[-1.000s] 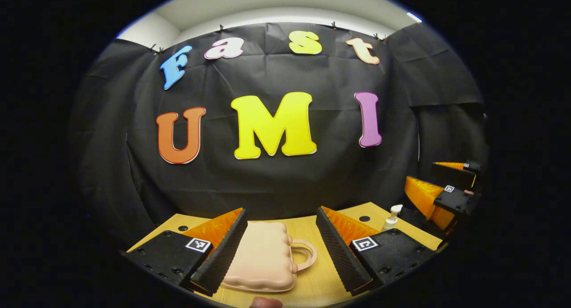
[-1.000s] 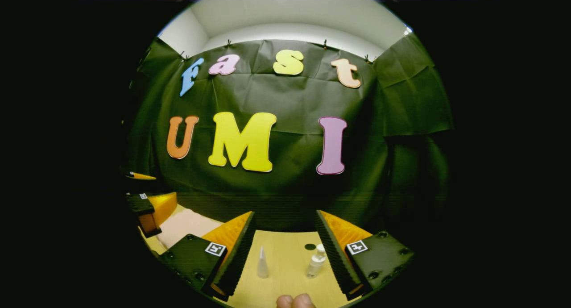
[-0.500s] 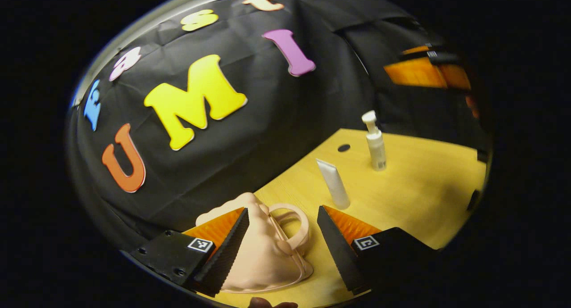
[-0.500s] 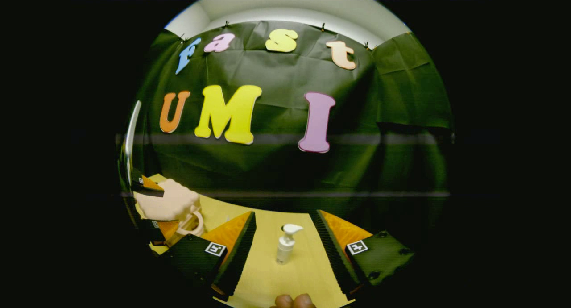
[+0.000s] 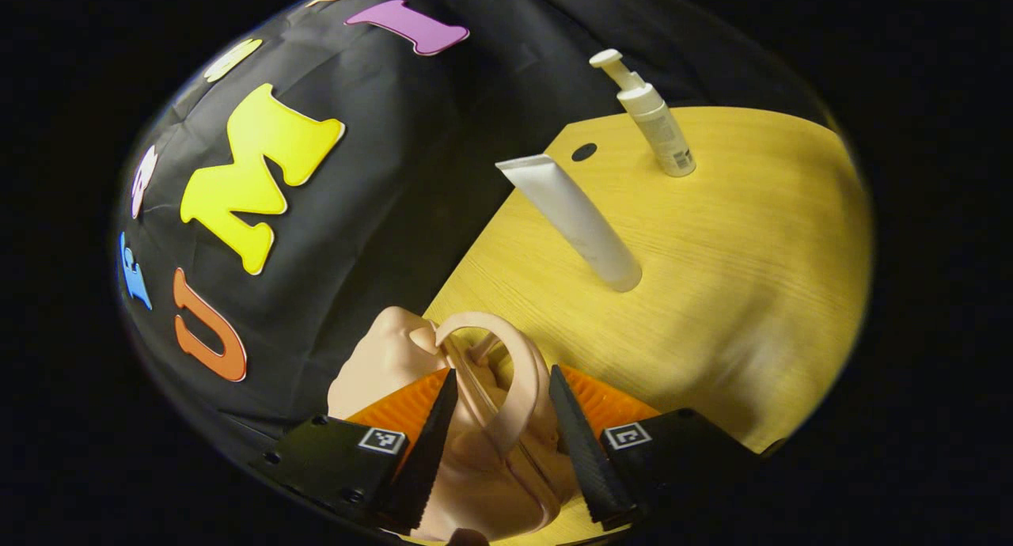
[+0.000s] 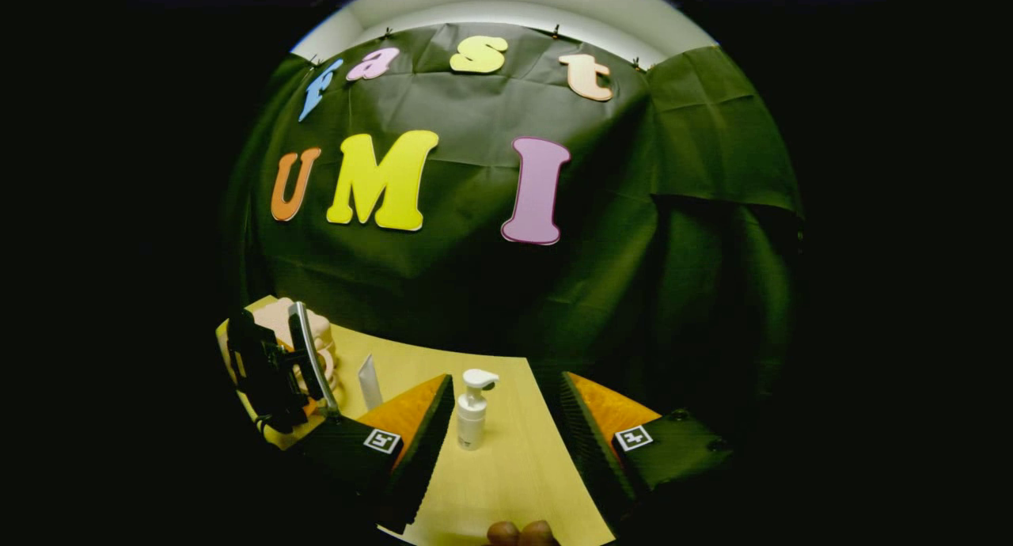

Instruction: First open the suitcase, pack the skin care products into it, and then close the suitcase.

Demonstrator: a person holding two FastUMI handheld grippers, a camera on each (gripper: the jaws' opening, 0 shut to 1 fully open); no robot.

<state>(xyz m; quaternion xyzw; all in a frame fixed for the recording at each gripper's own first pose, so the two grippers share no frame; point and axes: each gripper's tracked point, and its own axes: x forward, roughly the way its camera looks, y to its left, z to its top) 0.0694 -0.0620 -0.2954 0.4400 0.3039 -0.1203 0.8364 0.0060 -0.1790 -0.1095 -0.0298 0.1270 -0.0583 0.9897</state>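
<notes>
Progress: early; opening step in hand. Suitcase, pale pink, lower centre of the left gripper view, on the table; appears still closed, though the seam is partly hidden. Nothing packed. Tube, upper centre of that view, standing on its cap, well apart from the suitcase. Pump bottle, upper right, upright, beyond the tube. Left: open case, load both items, close. Left tongs: narrowed about the handle, fingers at either side of the loop; whether both press on it cannot be told. Right tongs: wide, holding nothing, low over the table in the lower centre of the right gripper view, the bottle just beside the left finger, not touching.
</notes>
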